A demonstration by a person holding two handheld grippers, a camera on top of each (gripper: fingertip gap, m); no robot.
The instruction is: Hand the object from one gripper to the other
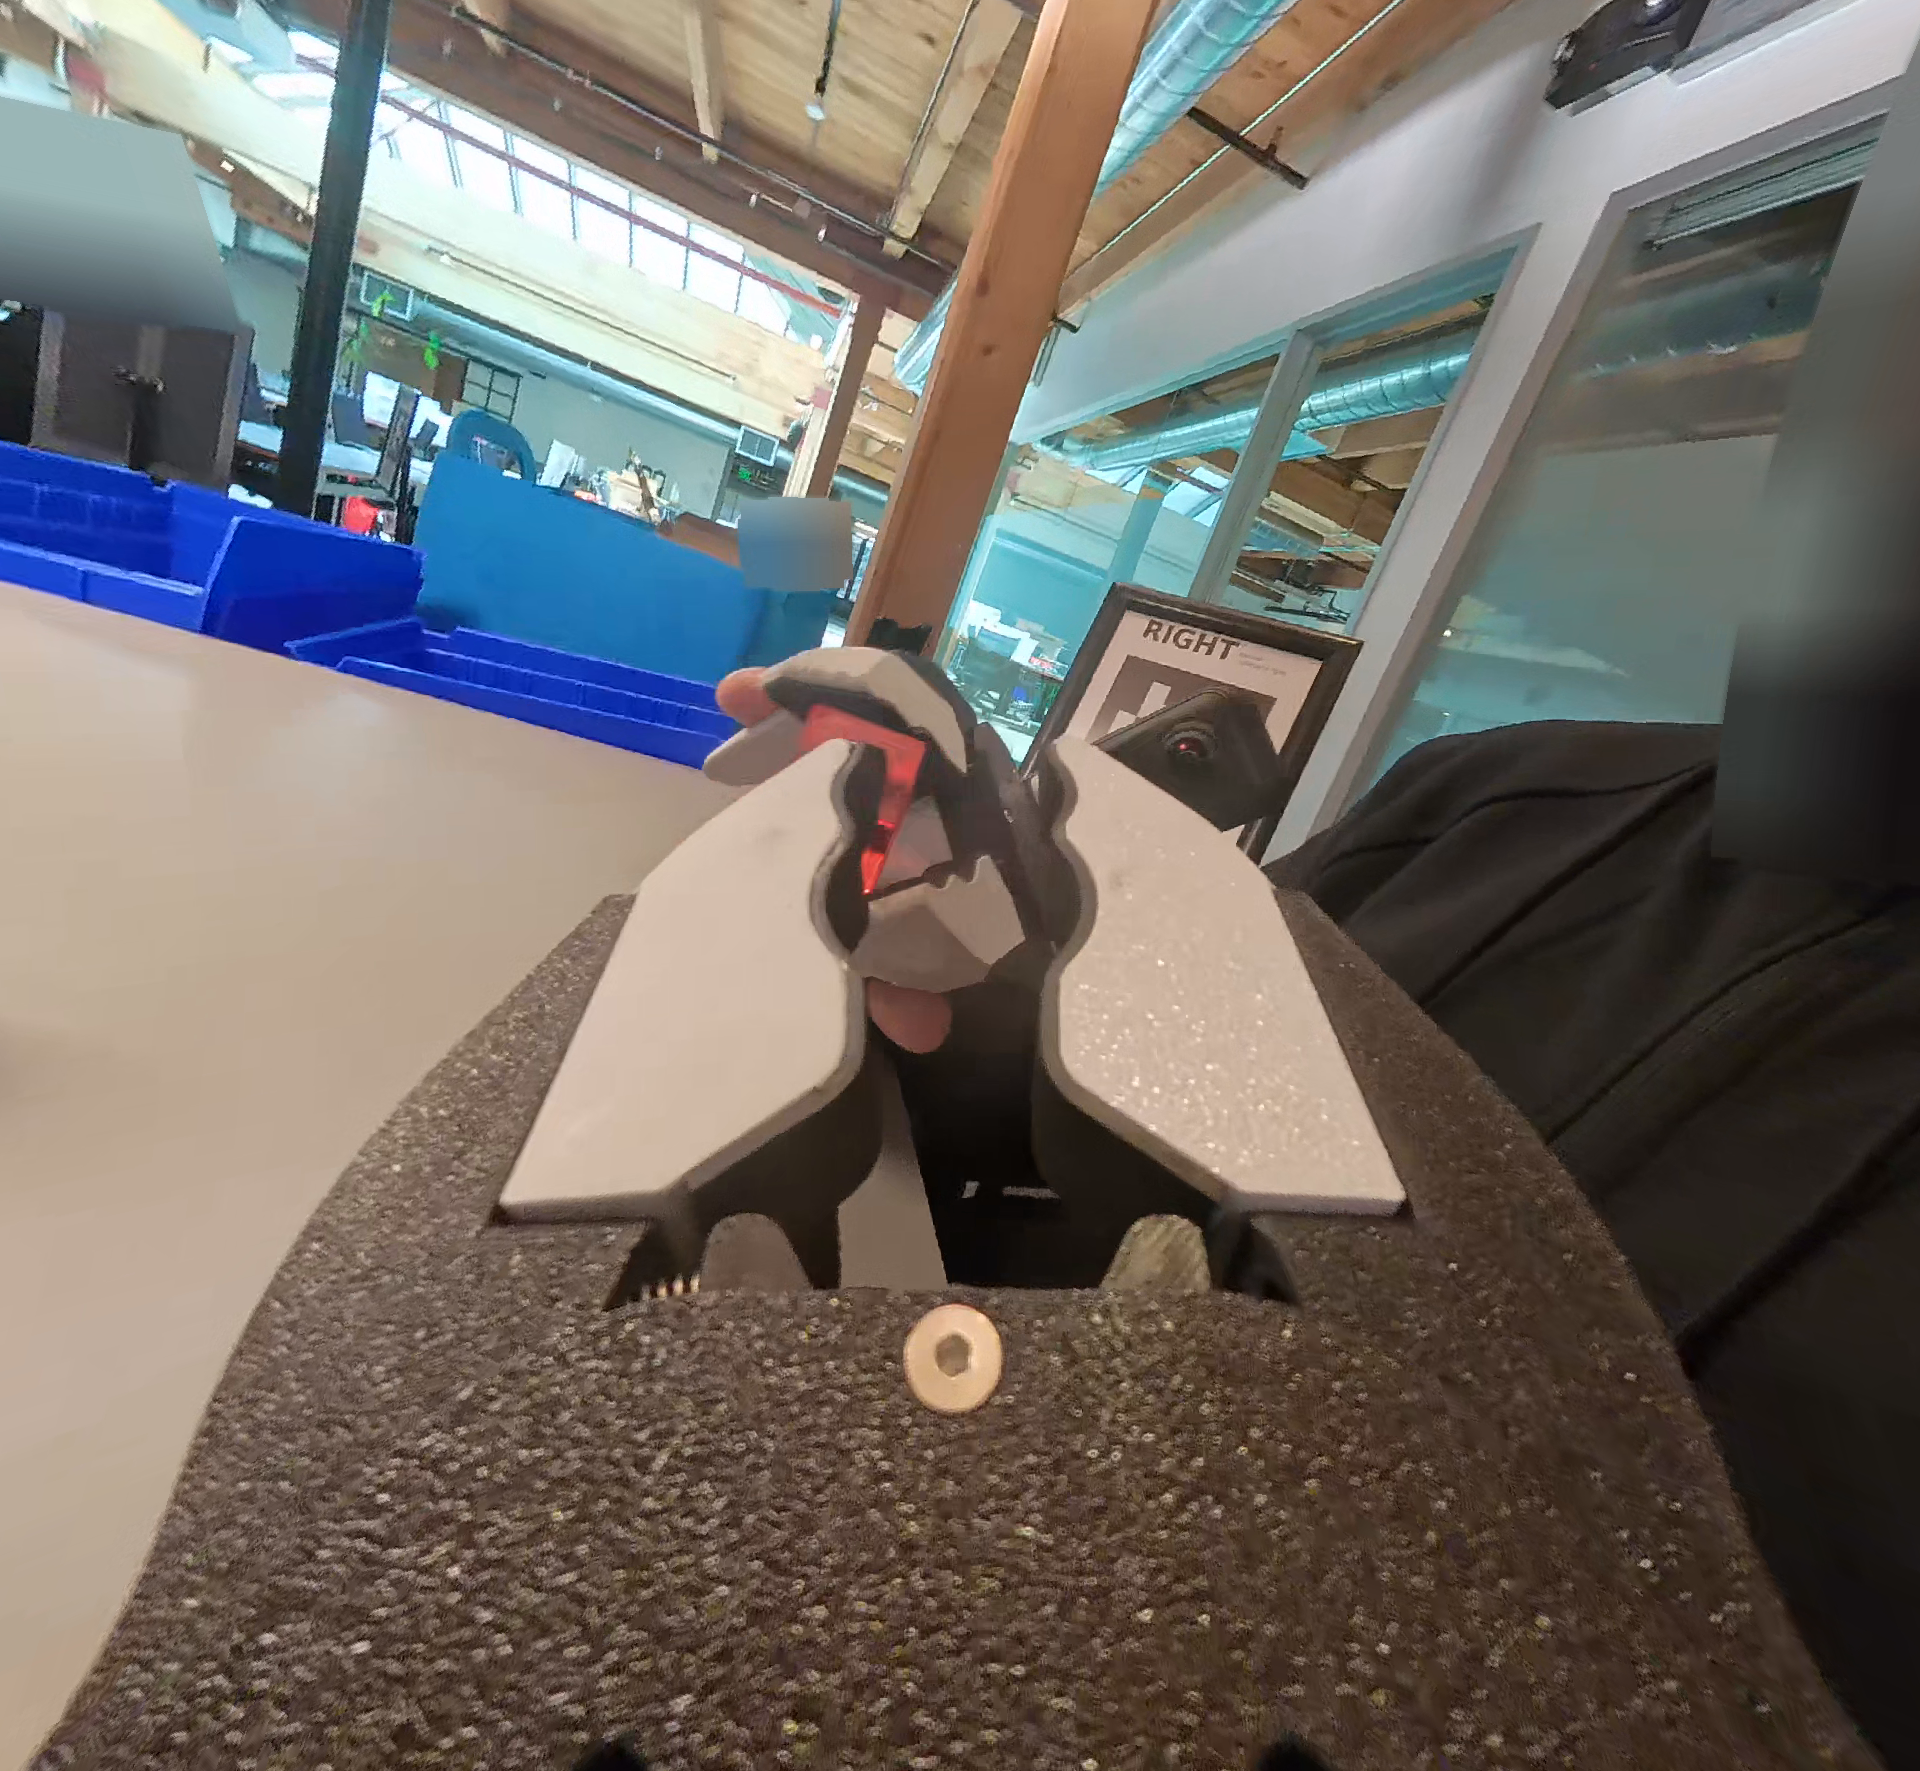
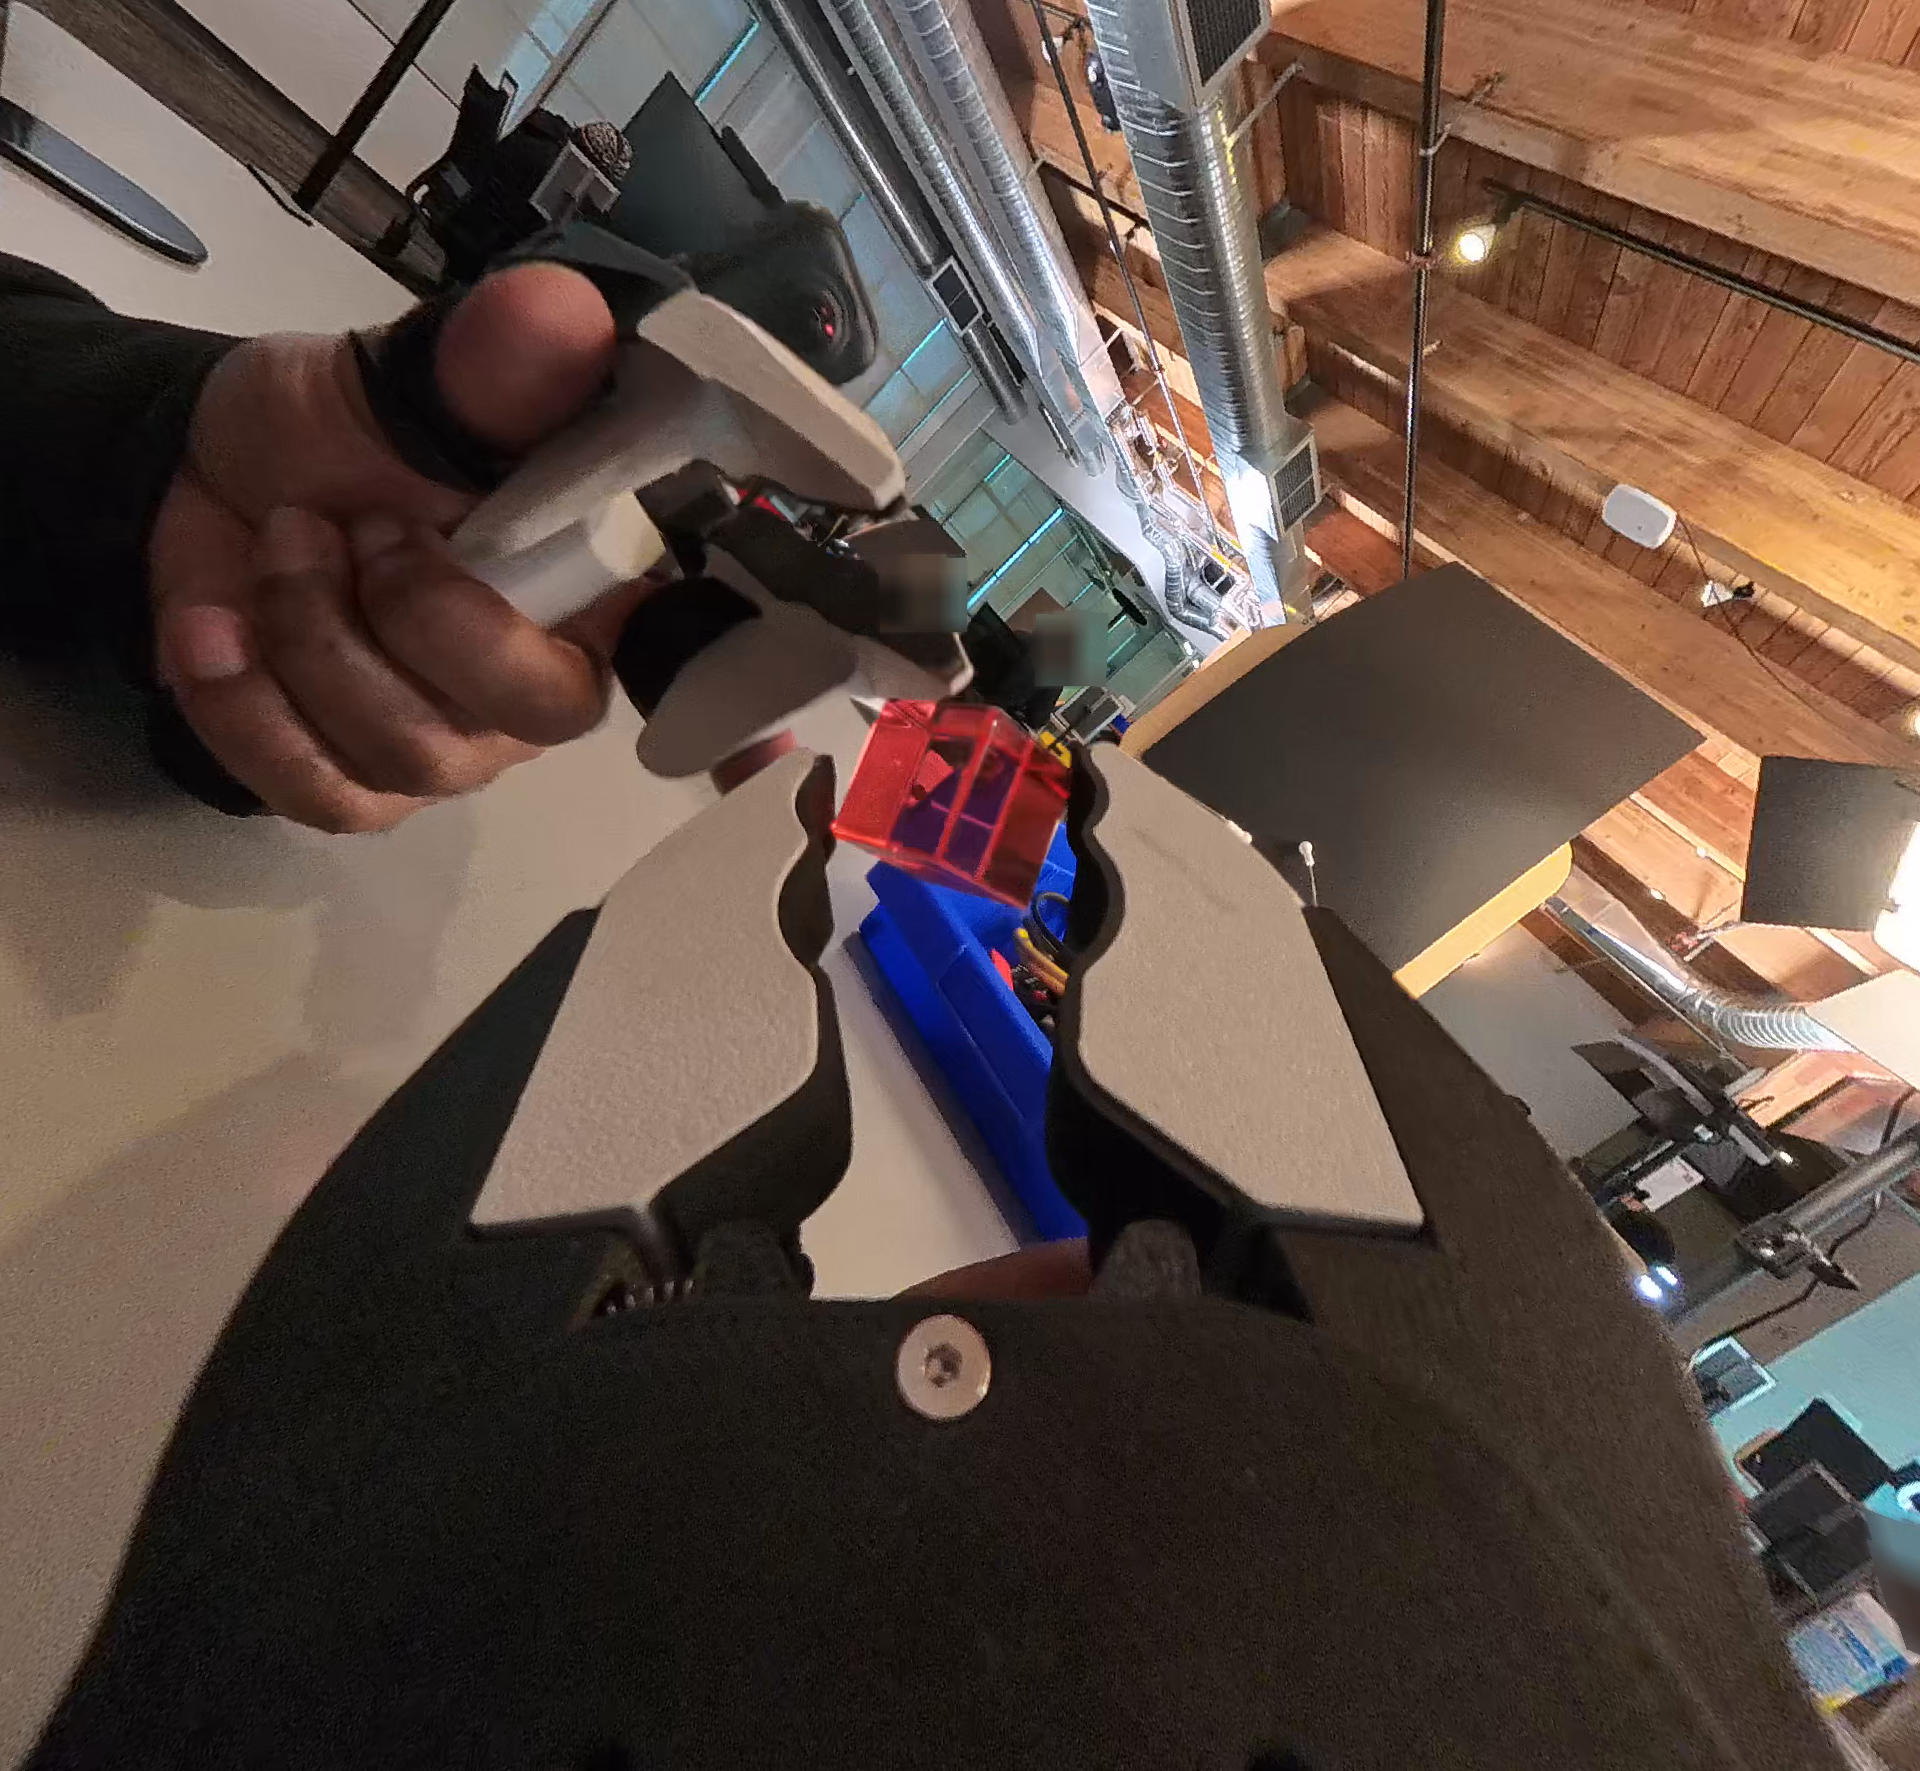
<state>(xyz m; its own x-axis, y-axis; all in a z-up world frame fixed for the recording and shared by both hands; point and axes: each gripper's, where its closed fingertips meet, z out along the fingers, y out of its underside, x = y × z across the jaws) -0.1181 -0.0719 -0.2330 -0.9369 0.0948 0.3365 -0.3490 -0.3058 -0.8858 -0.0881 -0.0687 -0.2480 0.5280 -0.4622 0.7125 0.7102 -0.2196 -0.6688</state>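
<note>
A red see-through cube sits clamped between my right gripper's two grey fingertips, tilted, up in the air above the table. In the left wrist view the right gripper shows straight ahead, one finger above and one below the cube. My left gripper is open, and its fingertips flank the right gripper and the cube. In the right wrist view the left gripper comes in from the upper left, held by a hand. Its lower fingertip is at the cube's top corner. I cannot tell if they touch.
A white table lies below, with blue bins along its far edge; one shows under the cube. A framed sign and a wooden post stand behind. A person's dark sleeve is at the right. The tips of both grippers are at nearly the same place.
</note>
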